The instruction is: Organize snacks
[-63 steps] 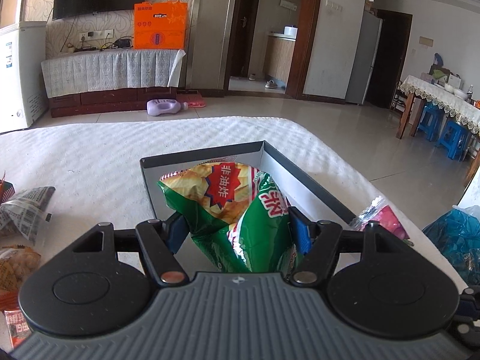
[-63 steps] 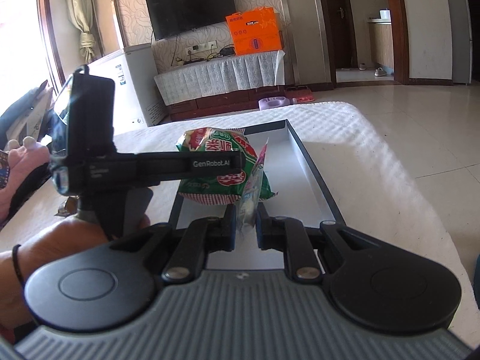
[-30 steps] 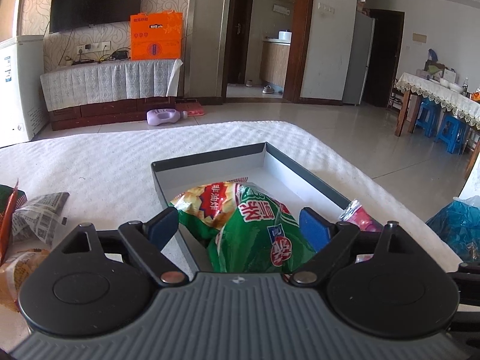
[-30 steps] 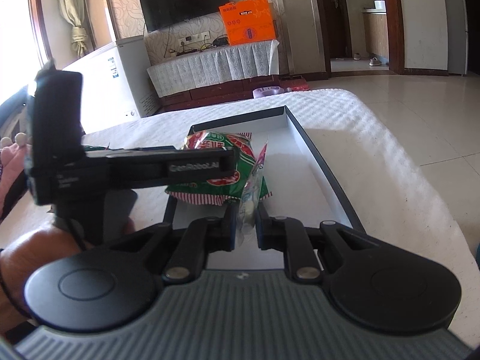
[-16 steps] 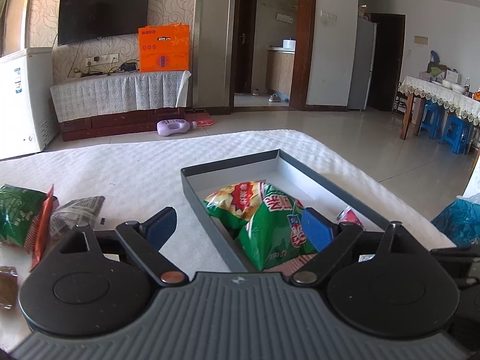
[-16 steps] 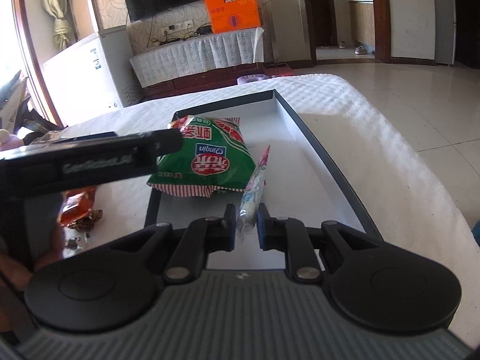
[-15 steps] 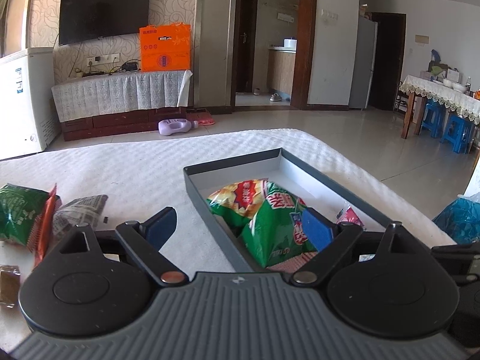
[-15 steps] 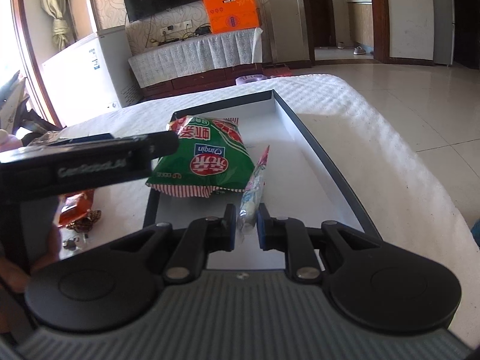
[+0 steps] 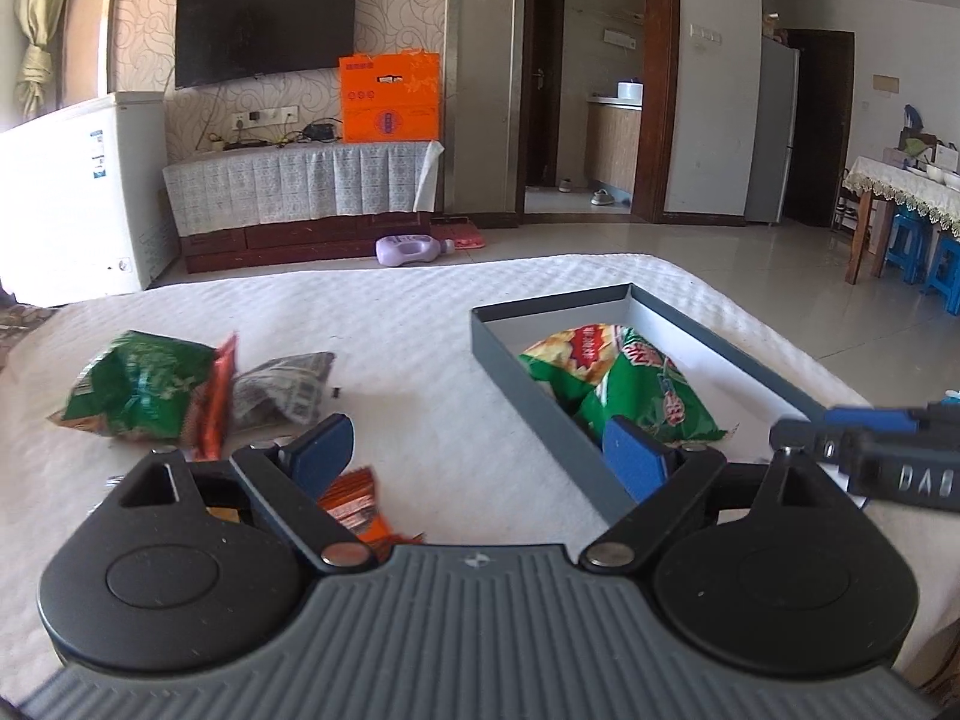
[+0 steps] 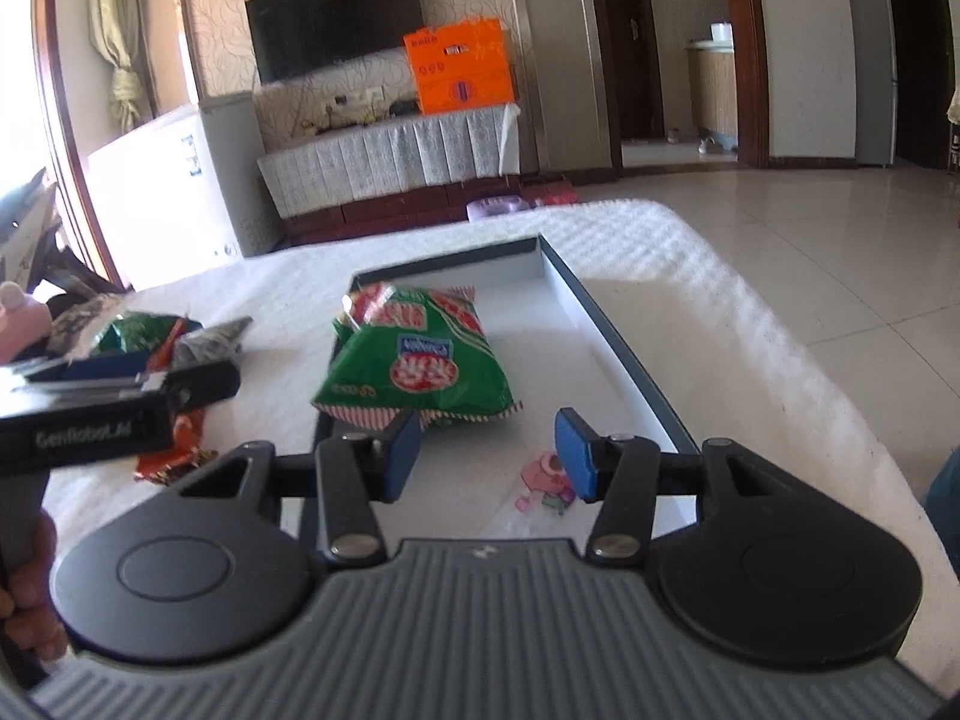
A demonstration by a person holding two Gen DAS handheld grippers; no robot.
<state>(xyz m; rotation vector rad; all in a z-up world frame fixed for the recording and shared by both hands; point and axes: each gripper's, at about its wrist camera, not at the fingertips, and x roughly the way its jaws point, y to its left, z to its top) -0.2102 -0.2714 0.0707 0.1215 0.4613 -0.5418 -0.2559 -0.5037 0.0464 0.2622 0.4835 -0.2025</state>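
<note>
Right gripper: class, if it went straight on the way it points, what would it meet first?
Probably the small pink packet on the tray floor between the open jaws of the right gripper; depth is unclear.

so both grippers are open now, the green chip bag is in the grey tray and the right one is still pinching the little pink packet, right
Not quite. The right gripper is open and holds nothing: in the right wrist view the little pink packet lies loose on the floor of the grey tray, below its spread fingers. The rest stands: the left gripper is open, and the green chip bag is in the tray.
</note>
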